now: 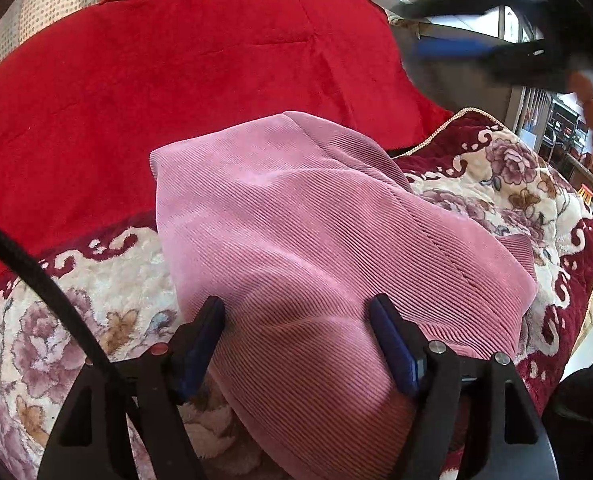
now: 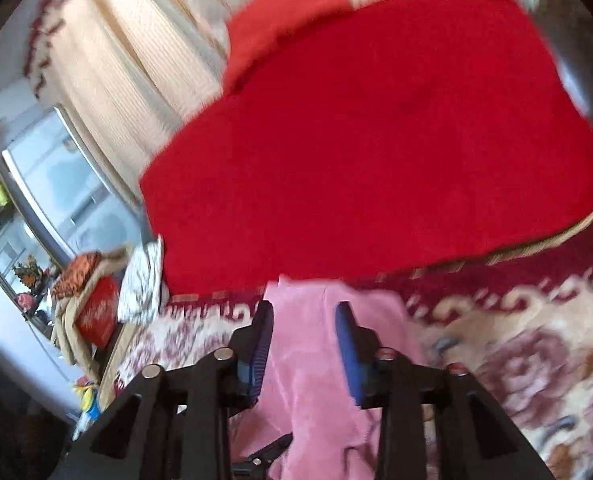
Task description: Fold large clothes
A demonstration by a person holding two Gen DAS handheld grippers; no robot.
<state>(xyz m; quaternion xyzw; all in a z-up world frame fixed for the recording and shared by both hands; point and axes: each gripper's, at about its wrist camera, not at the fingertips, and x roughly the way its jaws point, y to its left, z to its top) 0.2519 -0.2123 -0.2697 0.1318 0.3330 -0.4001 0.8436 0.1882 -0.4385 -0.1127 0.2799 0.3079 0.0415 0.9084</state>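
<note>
Pink corduroy garment (image 1: 304, 216) lies folded on floral bedspread (image 1: 96, 280), red blanket (image 1: 176, 72) behind it. Left tongs (image 1: 296, 312) spread wide, straddling garment's near edge, gripping nothing. Right tongs (image 2: 304, 320) part-open above garment, empty.

the right wrist view is motion-blurred; the pink garment (image 2: 316, 344) runs off its lower edge.

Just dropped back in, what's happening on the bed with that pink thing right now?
A person with a gripper in each hand is folding a pink corduroy garment on a floral blanket, beside a red quilt. The left gripper sits open over the garment's near end. The right gripper is raised above it, jaws apart, gripping nothing.
</note>
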